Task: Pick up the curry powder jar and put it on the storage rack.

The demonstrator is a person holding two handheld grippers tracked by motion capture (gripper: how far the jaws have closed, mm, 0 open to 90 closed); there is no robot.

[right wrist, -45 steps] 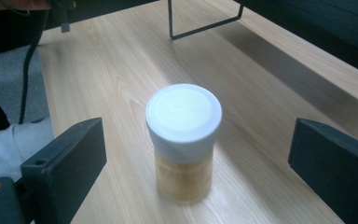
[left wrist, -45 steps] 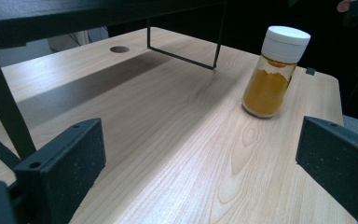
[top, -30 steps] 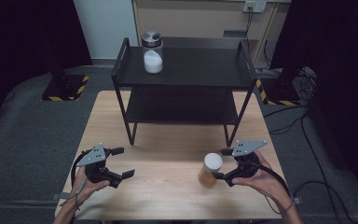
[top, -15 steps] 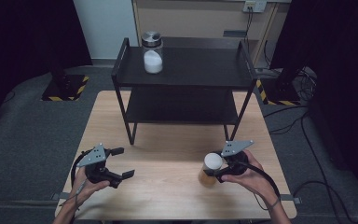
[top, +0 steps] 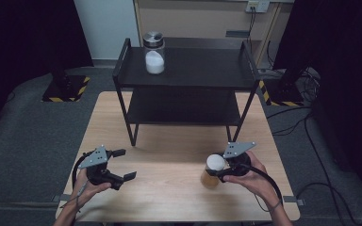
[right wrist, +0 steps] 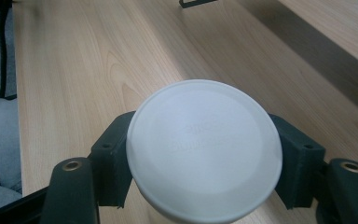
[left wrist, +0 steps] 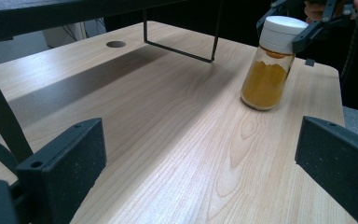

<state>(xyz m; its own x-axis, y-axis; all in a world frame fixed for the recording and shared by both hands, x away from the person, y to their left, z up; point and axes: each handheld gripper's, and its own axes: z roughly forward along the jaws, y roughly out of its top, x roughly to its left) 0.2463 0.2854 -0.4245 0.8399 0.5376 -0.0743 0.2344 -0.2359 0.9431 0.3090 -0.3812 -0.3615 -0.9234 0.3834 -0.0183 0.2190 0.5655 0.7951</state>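
Right claw (top: 218, 170) clamped on the white lid (right wrist: 203, 149) of a jar of yellow powder (left wrist: 265, 79), its jaws having just been closing onto it.

The jar stands upright on the light wooden counter (top: 169, 155), at about five o'clock in the high view, near the front right corner. At seven o'clock the left claw (top: 122, 165) hovers over the counter with jaws spread wide and nothing between them. A black two-tier shelf rack (top: 188, 84) stands at twelve o'clock on the counter's far half; on its top shelf, at the left, sits a glass jar of white powder (top: 154, 52) with a metal lid. Grey carpet (top: 23, 127) surrounds the counter, black curtains hang at both sides, and cables (top: 306, 122) lie at three o'clock.
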